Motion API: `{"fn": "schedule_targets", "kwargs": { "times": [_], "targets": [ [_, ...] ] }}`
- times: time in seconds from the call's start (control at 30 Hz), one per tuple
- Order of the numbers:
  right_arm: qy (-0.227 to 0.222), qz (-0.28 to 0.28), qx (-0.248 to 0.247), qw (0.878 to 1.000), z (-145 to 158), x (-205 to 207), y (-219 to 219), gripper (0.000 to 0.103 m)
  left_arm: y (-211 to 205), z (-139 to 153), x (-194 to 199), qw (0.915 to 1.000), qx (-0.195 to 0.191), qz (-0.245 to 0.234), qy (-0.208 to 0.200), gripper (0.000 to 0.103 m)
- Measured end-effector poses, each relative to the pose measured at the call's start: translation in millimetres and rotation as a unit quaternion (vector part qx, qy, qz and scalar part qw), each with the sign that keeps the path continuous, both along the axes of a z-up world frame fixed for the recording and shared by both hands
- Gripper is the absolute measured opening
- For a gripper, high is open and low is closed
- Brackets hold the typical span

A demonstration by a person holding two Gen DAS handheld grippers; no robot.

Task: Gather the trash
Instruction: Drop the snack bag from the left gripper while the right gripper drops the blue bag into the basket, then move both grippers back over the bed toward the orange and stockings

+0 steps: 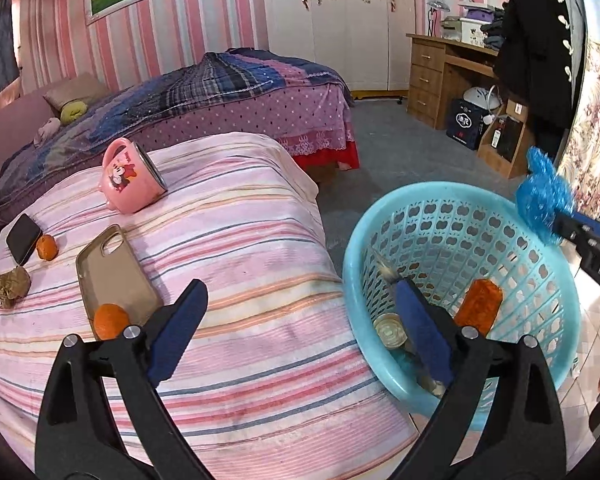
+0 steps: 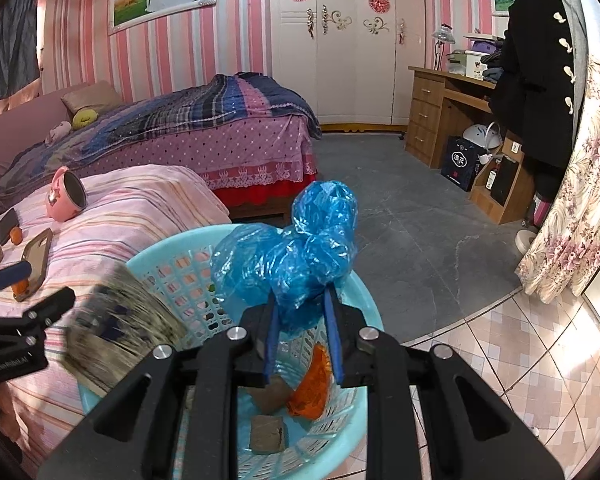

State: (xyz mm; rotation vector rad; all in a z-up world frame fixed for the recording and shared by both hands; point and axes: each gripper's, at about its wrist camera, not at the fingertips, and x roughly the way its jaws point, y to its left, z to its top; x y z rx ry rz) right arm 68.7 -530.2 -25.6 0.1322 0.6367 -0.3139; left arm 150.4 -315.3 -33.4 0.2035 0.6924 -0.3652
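Crumpled blue plastic [image 2: 296, 252] is pinched in the right tool [image 2: 302, 340] above the basket [image 1: 380, 216] rim. Left tool [image 1: 296, 332] is spread wide, empty. Risk: light plastic may be dropped outside onto the floor if released off-centre.

Left wrist camera looks down, close over the striped bed [image 1: 260, 260] beside the turquoise basket [image 1: 380, 240]; right wrist camera looks down directly above that basket [image 2: 172, 248]; both share bed, basket, bedroom beyond.
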Motion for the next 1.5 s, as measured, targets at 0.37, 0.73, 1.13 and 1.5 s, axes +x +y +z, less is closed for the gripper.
{"fn": "schedule_targets", "kwargs": {
  "times": [0.37, 0.73, 1.13, 1.5],
  "targets": [
    [0.003, 0.010, 0.001, 1.000, -1.2, 6.6, 9.1, 0.038, 31.9, 17.0, 2.5, 0.9993, 0.000, 0.028, -0.026, 0.094],
    [-0.001, 0.016, 0.008, 1.000, 0.1, 20.9, 35.3, 0.081, 95.1, 30.0, 10.4, 0.9962, 0.000, 0.074, -0.046, 0.097],
    [-0.018, 0.044, 0.003, 0.999, 6.1, 45.9, 91.9, 0.090, 185.2, 31.5, 25.9, 0.9886, -0.009, 0.141, -0.053, 0.097],
    [-0.013, 0.118, -0.022, 0.993, 4.9, 74.7, 183.9, 0.091, 279.0, 22.0, 39.1, 0.9764, -0.008, 0.211, -0.045, 0.097]
  ]
}}
